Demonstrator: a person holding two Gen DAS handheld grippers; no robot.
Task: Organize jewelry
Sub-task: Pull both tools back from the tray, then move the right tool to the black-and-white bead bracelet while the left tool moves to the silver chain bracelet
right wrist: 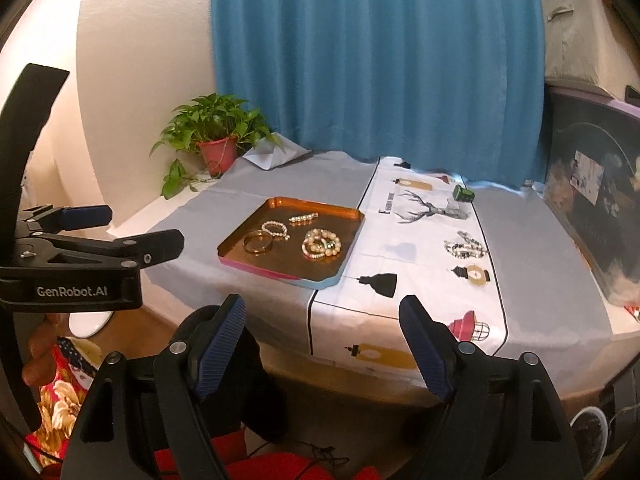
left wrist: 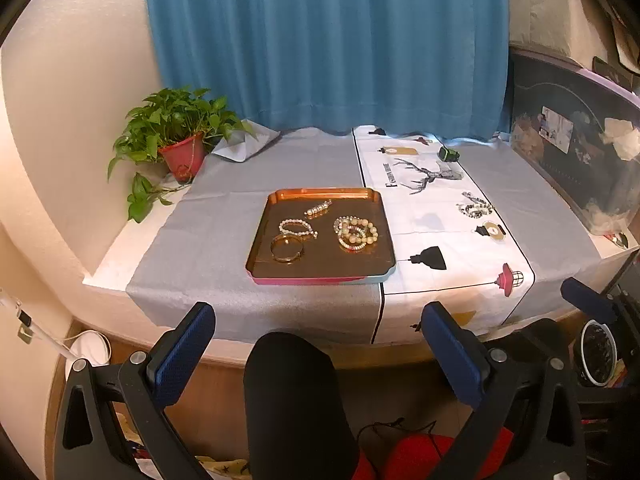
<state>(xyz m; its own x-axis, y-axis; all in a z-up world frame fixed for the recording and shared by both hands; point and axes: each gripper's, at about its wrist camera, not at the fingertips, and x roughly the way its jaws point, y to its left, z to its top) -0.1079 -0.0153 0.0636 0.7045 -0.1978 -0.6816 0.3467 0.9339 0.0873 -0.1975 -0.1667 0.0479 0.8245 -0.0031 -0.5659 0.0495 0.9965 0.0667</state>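
A copper tray sits mid-table. It holds gold bangles, a pearl bracelet, a small beaded piece and a pile of bead bracelets. A dark bead necklace lies on the white printed cloth, right of the tray. My left gripper is open and empty, short of the table's front edge. My right gripper is open and empty, also short of the table. The left gripper shows from the side in the right wrist view.
A potted plant stands at the back left. A small green object lies at the back of the white cloth. A dark storage bin edges the table's right side. Blue curtain behind.
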